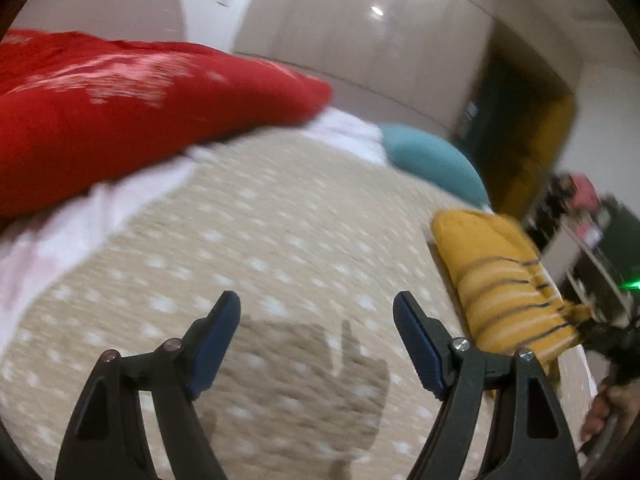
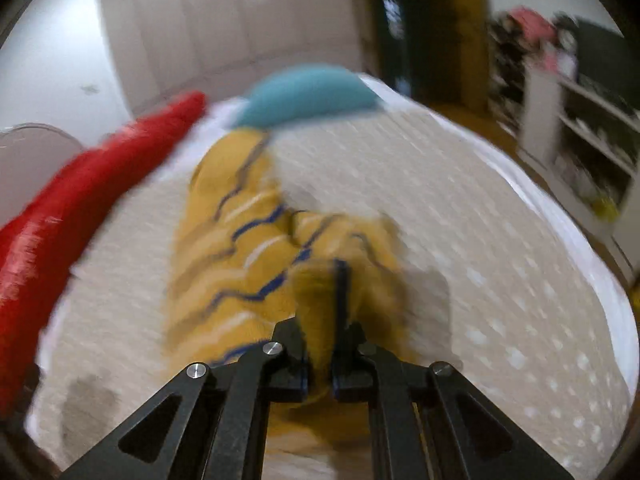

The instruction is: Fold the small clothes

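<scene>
A small yellow garment with dark and white stripes (image 2: 240, 248) lies bunched on the beige dotted bedspread (image 2: 460, 240). My right gripper (image 2: 320, 344) is shut on the near end of this garment, which bulges up between its fingers. In the left wrist view the same garment (image 1: 504, 284) lies at the right, with the right gripper (image 1: 600, 332) at its near end. My left gripper (image 1: 316, 340) is open and empty above the bare bedspread (image 1: 280, 232), left of the garment.
A large red pillow (image 1: 120, 112) lies at the far left of the bed on a white sheet (image 1: 80, 224). A teal cushion (image 1: 432, 160) sits at the far end. Shelves with clutter (image 2: 580, 120) stand beyond the bed's right edge.
</scene>
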The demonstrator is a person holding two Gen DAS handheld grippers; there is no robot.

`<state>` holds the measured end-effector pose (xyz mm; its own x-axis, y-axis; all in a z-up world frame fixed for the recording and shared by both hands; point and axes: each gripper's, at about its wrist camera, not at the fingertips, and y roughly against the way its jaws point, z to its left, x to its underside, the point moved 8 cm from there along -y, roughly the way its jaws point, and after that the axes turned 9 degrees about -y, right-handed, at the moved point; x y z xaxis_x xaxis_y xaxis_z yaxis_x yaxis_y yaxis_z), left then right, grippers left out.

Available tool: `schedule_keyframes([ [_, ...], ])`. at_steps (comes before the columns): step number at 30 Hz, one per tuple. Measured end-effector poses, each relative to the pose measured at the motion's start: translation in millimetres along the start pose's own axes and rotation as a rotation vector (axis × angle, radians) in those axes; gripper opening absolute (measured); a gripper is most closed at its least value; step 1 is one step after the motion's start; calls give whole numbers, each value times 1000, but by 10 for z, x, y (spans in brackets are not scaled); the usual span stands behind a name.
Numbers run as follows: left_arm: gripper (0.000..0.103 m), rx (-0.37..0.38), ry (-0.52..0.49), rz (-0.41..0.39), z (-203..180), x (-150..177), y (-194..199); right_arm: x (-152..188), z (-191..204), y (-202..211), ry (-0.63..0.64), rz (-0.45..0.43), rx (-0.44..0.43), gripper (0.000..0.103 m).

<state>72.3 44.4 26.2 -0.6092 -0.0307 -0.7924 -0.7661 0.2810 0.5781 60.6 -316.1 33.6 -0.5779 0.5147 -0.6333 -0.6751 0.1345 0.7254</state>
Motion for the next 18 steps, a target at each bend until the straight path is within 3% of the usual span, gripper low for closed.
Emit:
schedule_keyframes([
  [1,78,15,-17,19,-110,30,-42,132,-210,-103,-28,44,0,6],
  [3,78,66,-58,72,-400,88,-142,315,-444,-255,-91,108,-81,6],
  [7,78,123,-131,144,-894,141,-249,357,-395,-199,-66,94,-186,7],
  [11,78,165,-181,163,-1350,-1,-302,368,-349,-89,-30,90,-286,7],
  [15,80,197,-228,180,-1769,-164,-481,429,-505,-92,-68,109,-366,7],
  [18,81,182,-282,199,-2050,-203,-718,392,-614,-172,-122,128,-407,12],
])
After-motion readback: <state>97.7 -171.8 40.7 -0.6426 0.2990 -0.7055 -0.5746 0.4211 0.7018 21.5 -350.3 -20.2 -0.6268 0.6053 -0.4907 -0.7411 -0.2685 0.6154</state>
